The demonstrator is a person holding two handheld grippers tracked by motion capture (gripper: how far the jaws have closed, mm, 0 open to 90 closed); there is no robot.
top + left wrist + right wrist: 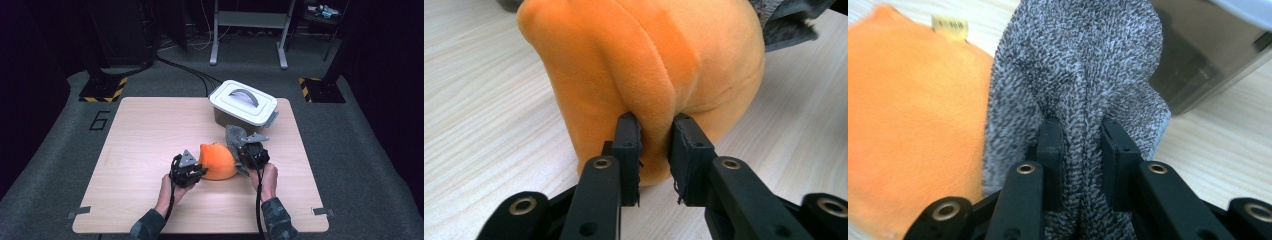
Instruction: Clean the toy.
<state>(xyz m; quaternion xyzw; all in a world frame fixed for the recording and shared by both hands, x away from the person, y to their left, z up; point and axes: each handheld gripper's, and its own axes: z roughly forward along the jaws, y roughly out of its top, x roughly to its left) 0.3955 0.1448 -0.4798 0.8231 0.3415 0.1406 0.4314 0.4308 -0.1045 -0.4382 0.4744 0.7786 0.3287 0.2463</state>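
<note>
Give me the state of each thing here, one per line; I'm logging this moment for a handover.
orange cloth: bunched on the table, a fold pinched by the left gripper.
grey cloth: lifted and bunched, clamped by the right gripper, touching the orange cloth.
storage box: lid on, handle flat, at the table's far edge.
table: bearing all three.

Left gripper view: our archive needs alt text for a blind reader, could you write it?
The left gripper pinches a fold of an orange plush cloth between its two black jaws, on a pale wooden table. A grey cloth shows at the upper right edge.
</note>
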